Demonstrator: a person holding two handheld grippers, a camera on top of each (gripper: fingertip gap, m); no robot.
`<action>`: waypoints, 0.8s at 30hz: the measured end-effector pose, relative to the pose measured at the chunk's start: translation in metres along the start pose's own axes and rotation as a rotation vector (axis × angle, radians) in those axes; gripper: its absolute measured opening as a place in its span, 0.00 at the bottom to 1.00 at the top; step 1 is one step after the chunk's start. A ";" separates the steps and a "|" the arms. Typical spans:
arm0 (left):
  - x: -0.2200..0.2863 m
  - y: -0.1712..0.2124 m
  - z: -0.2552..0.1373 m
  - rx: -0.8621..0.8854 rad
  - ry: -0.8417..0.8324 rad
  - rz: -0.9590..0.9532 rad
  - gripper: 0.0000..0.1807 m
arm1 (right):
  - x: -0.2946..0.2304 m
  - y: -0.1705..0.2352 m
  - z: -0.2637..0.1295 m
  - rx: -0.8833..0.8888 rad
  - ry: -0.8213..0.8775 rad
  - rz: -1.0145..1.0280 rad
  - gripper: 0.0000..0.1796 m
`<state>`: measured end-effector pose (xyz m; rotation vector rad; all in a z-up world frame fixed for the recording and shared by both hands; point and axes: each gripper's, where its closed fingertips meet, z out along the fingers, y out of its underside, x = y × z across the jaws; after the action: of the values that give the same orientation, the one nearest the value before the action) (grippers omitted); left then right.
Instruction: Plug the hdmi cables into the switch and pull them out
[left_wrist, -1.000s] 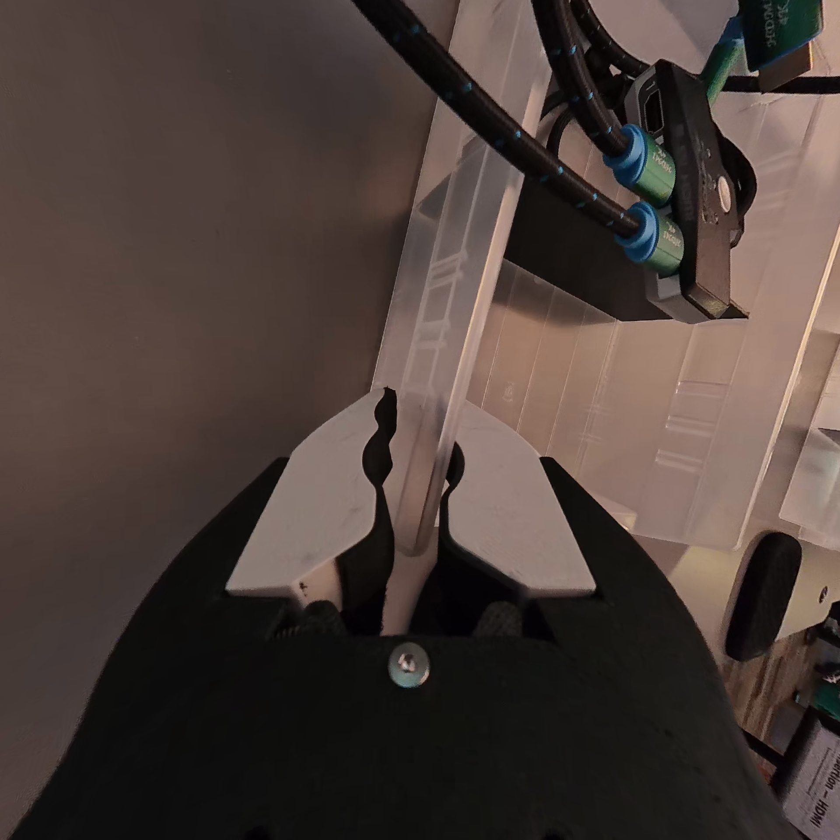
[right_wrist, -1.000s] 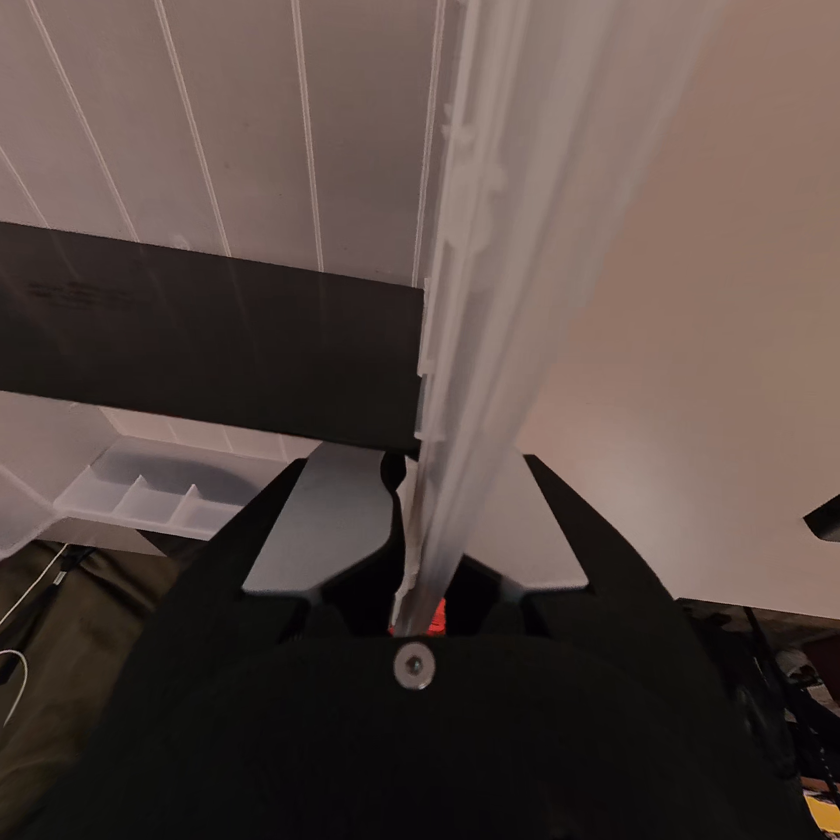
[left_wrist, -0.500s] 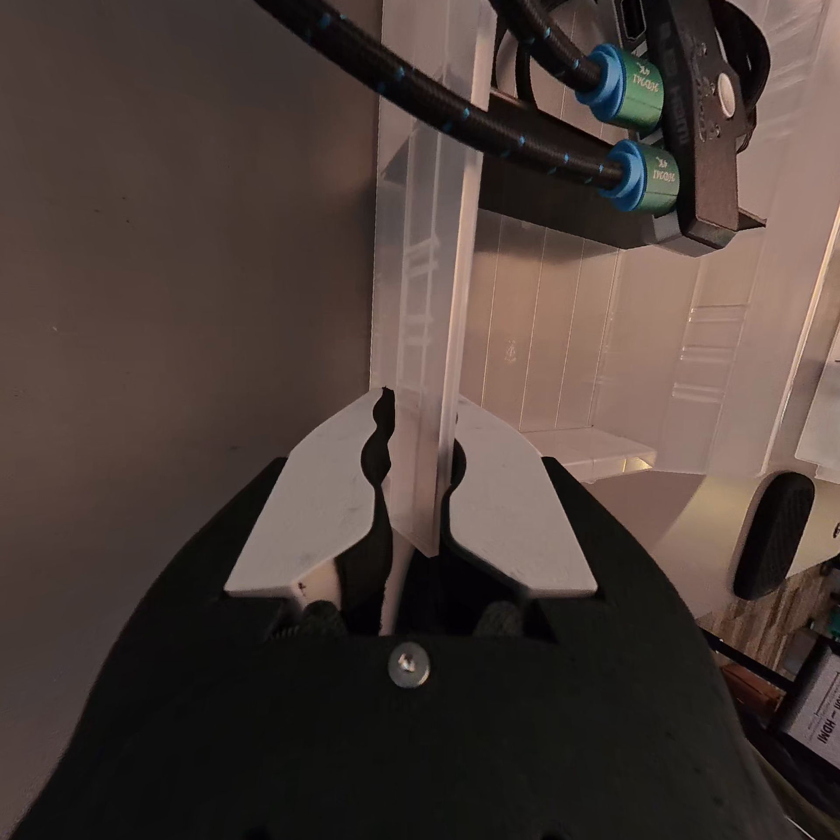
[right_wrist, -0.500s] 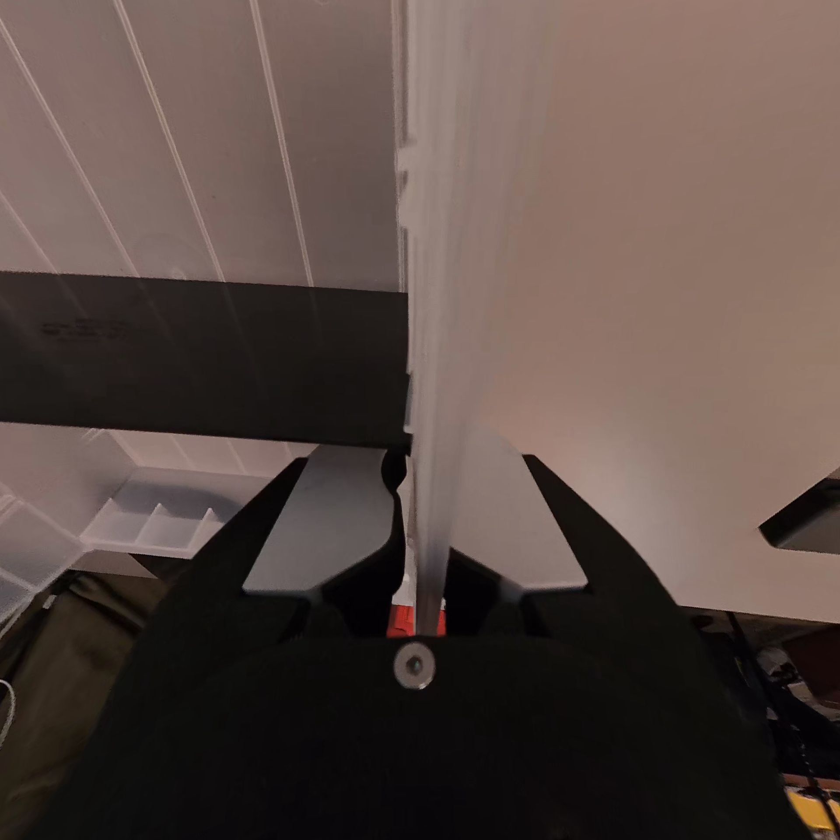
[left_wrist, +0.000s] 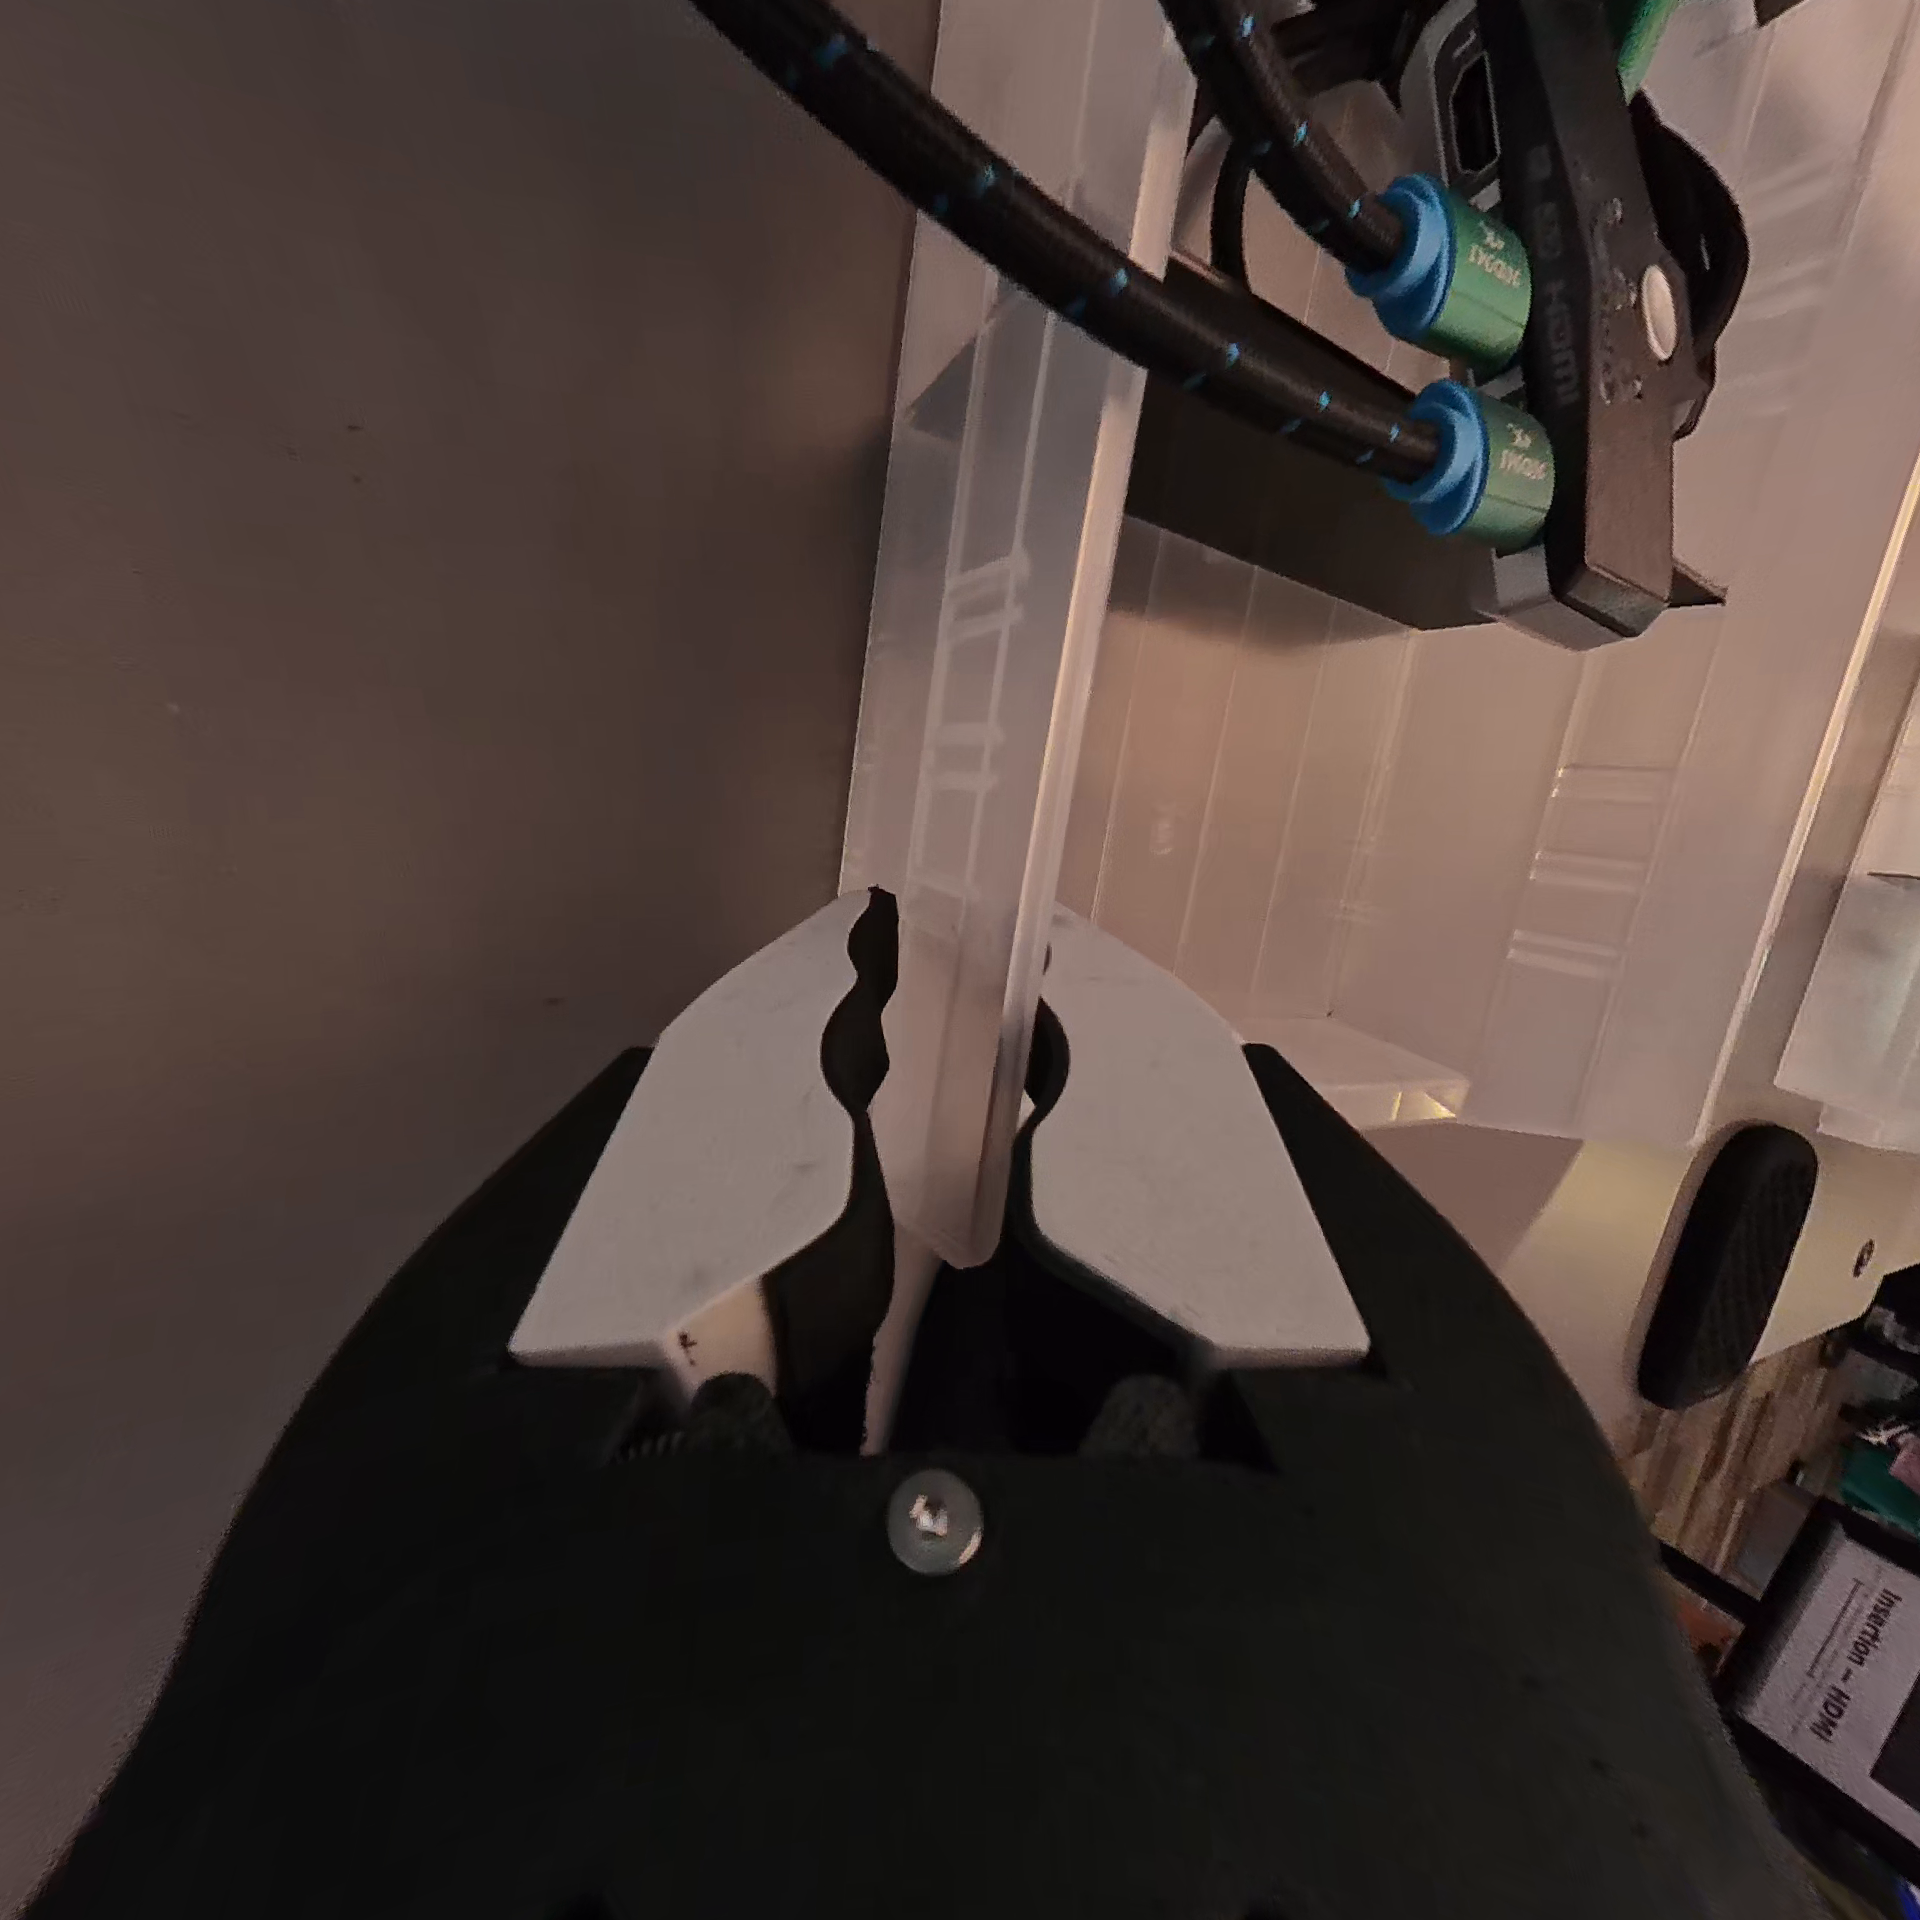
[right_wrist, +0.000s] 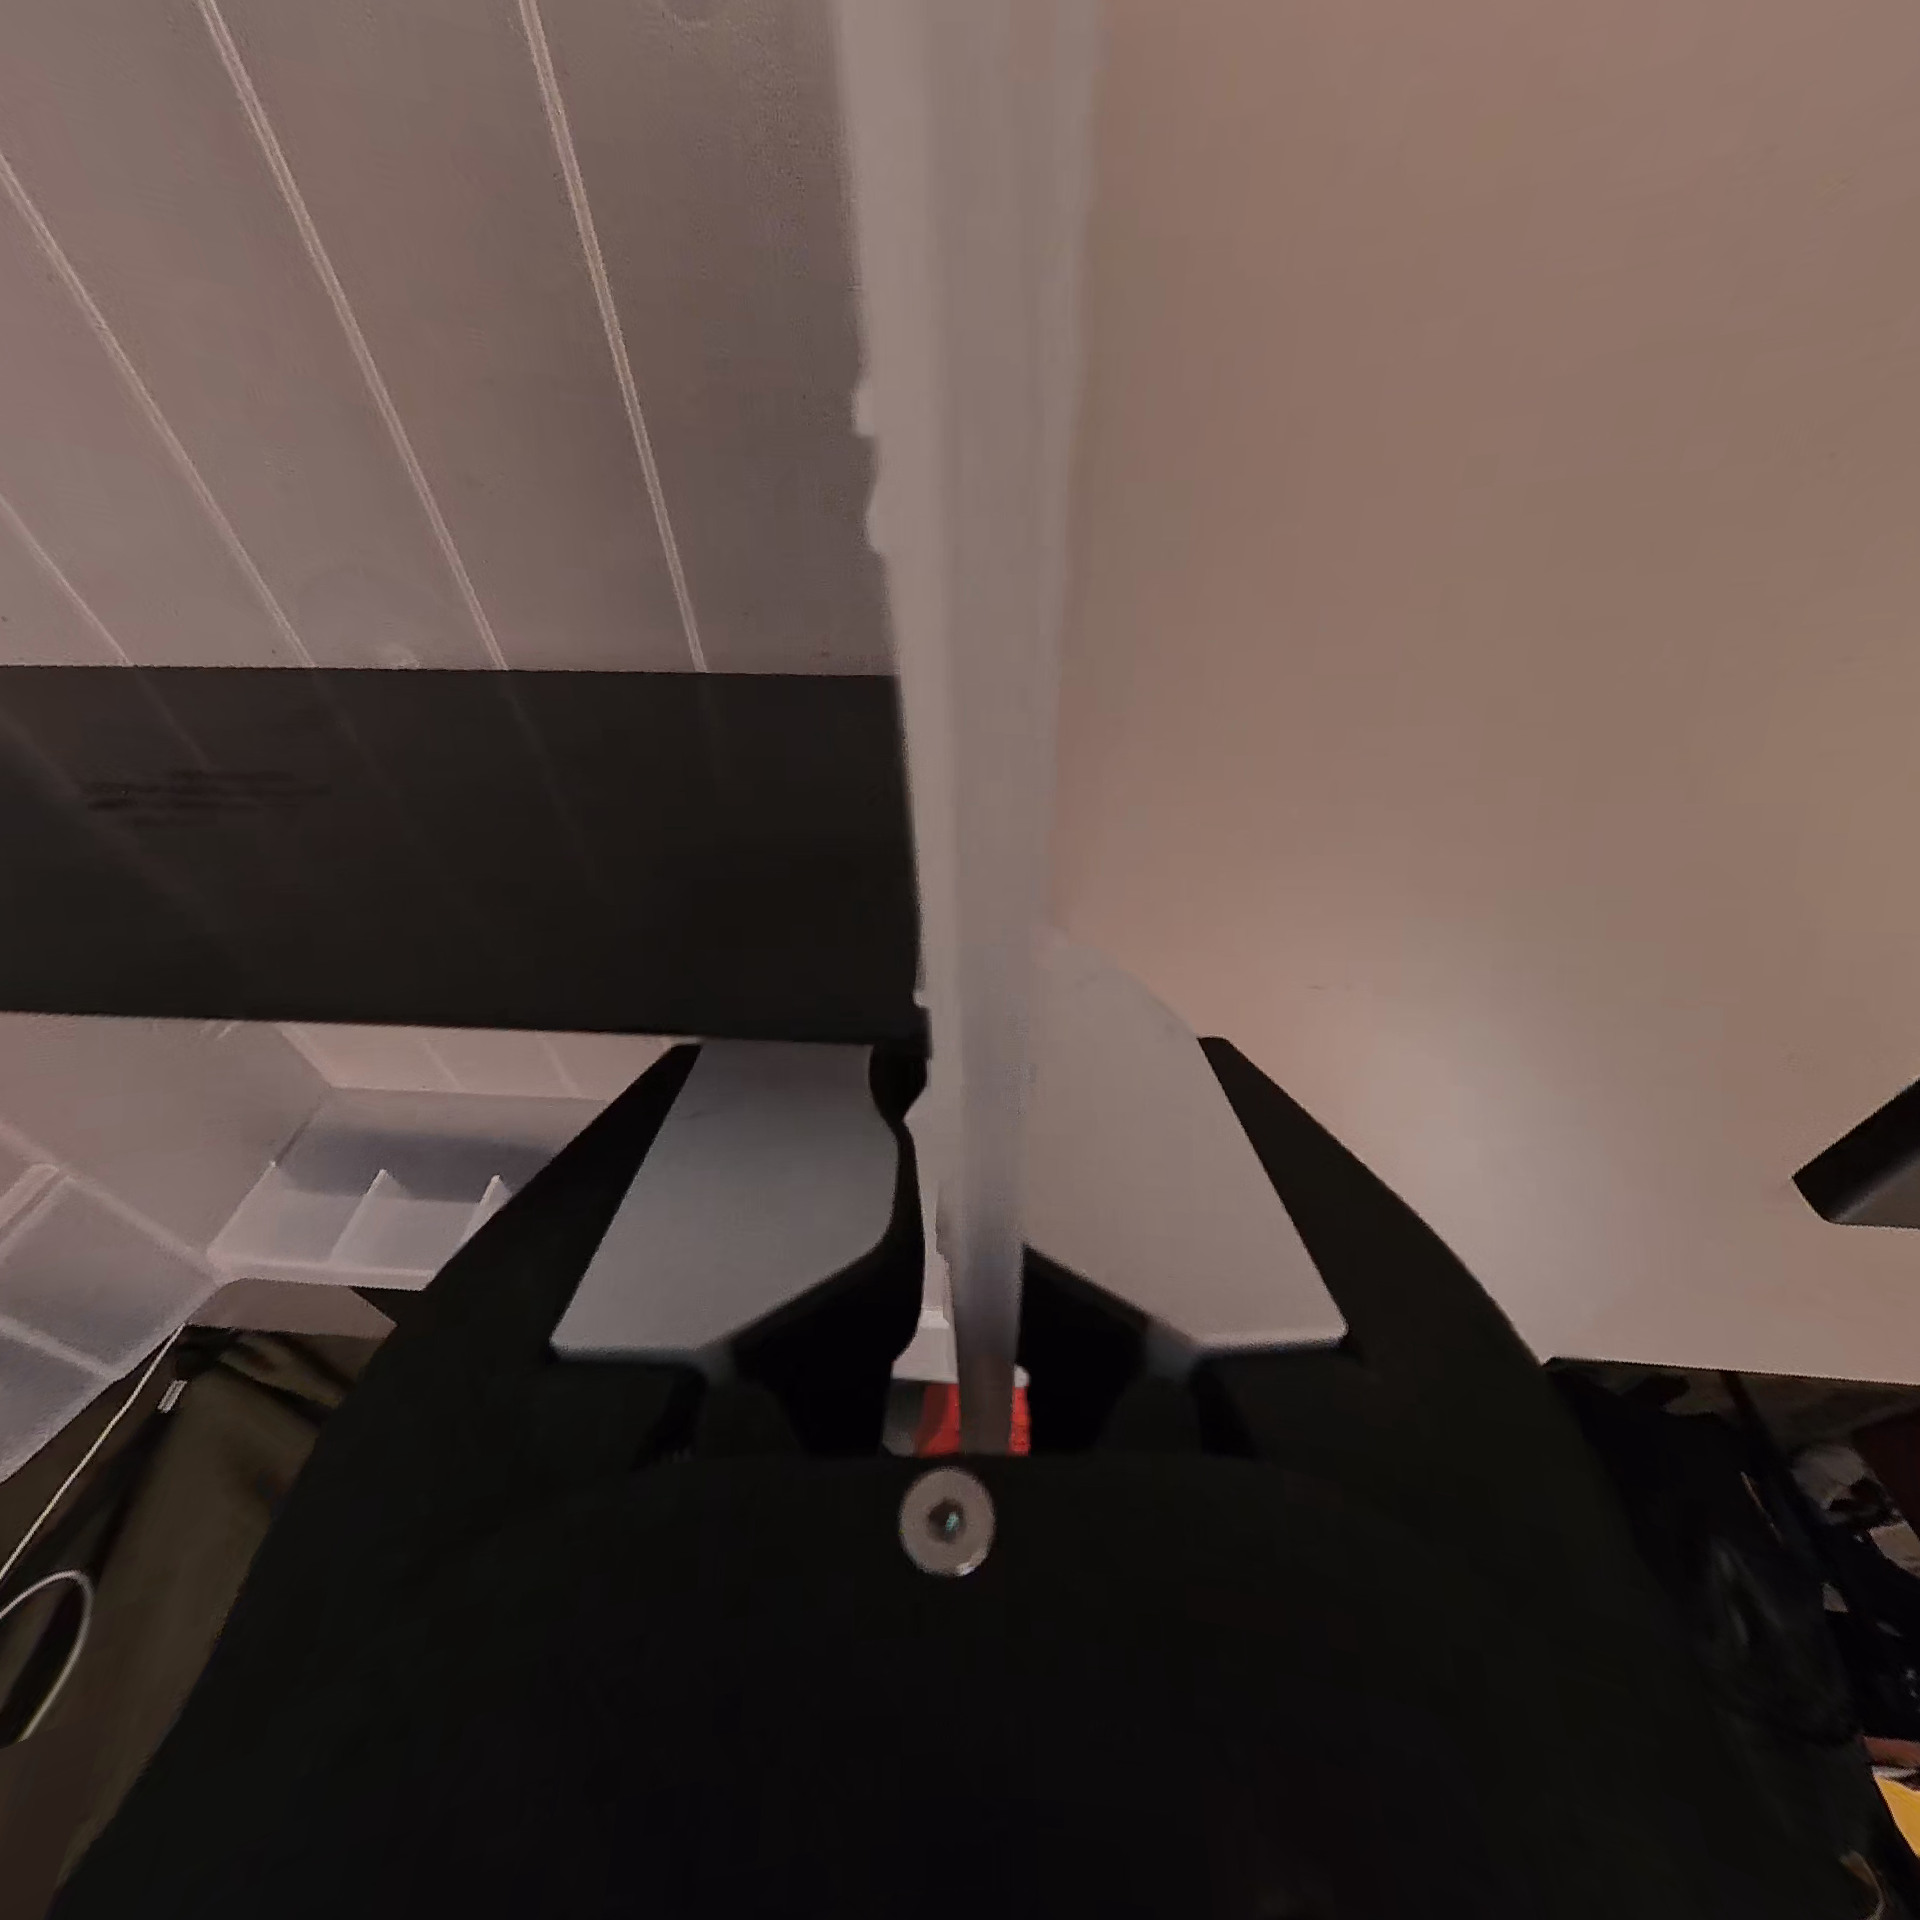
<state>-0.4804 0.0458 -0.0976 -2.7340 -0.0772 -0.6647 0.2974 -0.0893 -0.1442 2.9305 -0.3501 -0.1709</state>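
- Your left gripper (left_wrist: 961, 971) is clamped on one wall of the clear plastic bin (left_wrist: 997, 665); the wall edge runs straight between the white fingers (left_wrist: 727, 1132).
- Your right gripper (right_wrist: 971, 1049) is closed on a wall of the same bin (right_wrist: 977, 623); the wall looks blurred in the right wrist view.
- The switch (left_wrist: 1590, 312) is inside the bin, a dark box, upper right in the left wrist view. In that view it stands on edge with its port face toward the camera.
- Two HDMI cables are plugged in: upper green plug (left_wrist: 1475, 291) and lower green plug (left_wrist: 1507, 478), both with blue collars seated against the switch.
- Their black braided cords (left_wrist: 1039, 218) run up and left; one crosses over the gripped wall.
- One port (left_wrist: 1470, 135) above the upper plug is open.
- A long dark flat piece (right_wrist: 447, 842) lies across the bin under the switch; can't tell what it is.
- Everything sits on a pale table (right_wrist: 1455, 623).
- A labelled box (left_wrist: 1860, 1704) shows at lower right in the left wrist view.
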 end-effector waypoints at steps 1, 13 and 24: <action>0.002 -0.002 -0.002 0.018 0.022 -0.015 0.12 | -0.001 -0.002 0.000 0.022 -0.001 -0.002 0.05; 0.026 -0.052 -0.125 0.685 0.153 -0.002 0.20 | -0.004 -0.016 -0.020 0.156 0.058 -0.041 0.29; 0.087 -0.099 -0.143 0.926 0.204 0.317 0.23 | -0.025 -0.035 -0.145 0.626 0.275 -0.183 0.32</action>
<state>-0.4787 0.0906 0.0915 -1.7351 0.0799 -0.6046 0.3009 -0.0255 -0.0073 3.5318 -0.0989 0.3868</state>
